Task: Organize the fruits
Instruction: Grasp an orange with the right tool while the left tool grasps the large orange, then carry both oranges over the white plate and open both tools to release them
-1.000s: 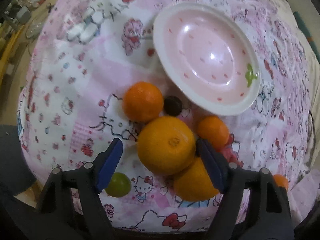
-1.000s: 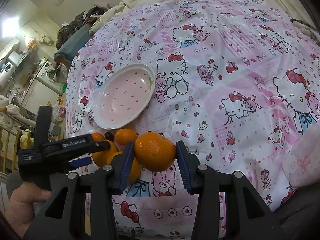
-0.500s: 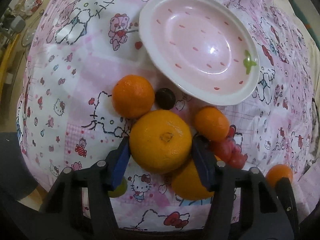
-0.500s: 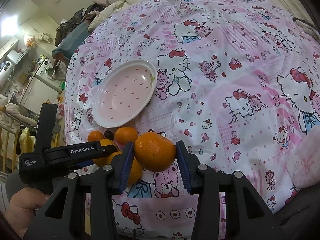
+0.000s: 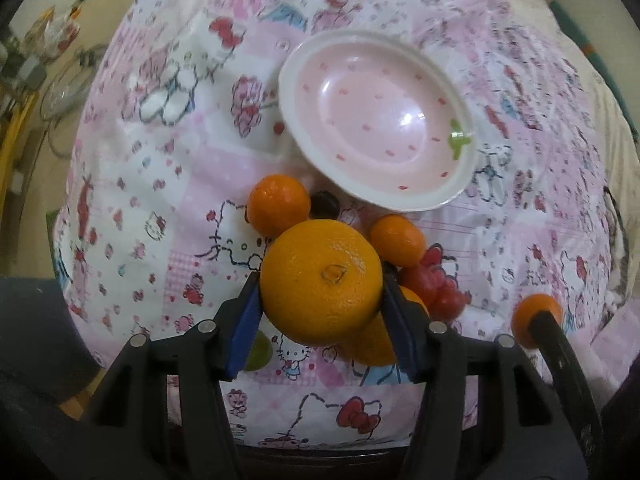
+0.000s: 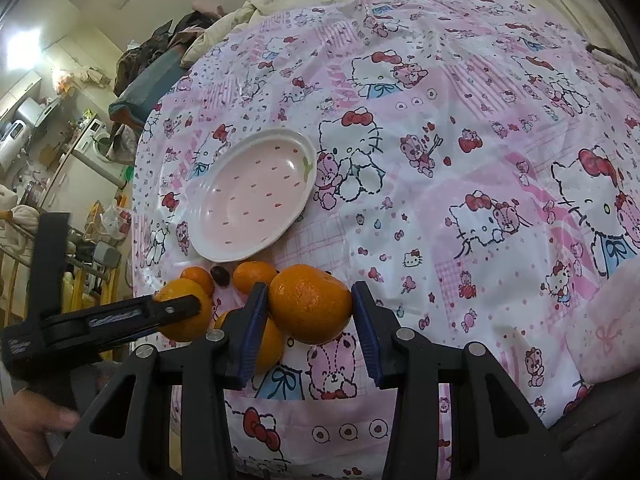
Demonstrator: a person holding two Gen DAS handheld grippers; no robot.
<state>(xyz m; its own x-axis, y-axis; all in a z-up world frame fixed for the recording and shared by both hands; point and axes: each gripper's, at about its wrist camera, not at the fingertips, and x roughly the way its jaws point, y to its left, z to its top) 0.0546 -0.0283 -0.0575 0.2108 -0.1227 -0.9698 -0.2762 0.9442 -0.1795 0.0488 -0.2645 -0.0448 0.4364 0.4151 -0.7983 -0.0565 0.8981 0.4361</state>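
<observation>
My left gripper (image 5: 320, 276) has its blue pads against both sides of a large orange (image 5: 322, 280), jaws still closing, and the fruit hangs a little above the pile. Under it on the cloth lie two small oranges (image 5: 279, 204) (image 5: 397, 239), a dark round fruit (image 5: 324, 205), red fruits (image 5: 434, 284), a green fruit (image 5: 256, 350) and a half-hidden orange (image 5: 368, 344). The pink plate (image 5: 400, 200) lies bare just beyond. My right gripper (image 6: 310, 300) is shut on another orange (image 6: 310, 304), held above the cloth to the right of the pile.
A pink cartoon-print cloth (image 6: 460, 160) covers the table, whose near edge drops off right below both grippers. A person's hand (image 6: 32, 432) holds the left gripper's handle. Household clutter (image 6: 48, 128) and bedding (image 6: 240, 12) stand beyond the far left edge.
The left jaws closed in on the large orange and raised it off the pile. The right gripper and its orange stayed put.
</observation>
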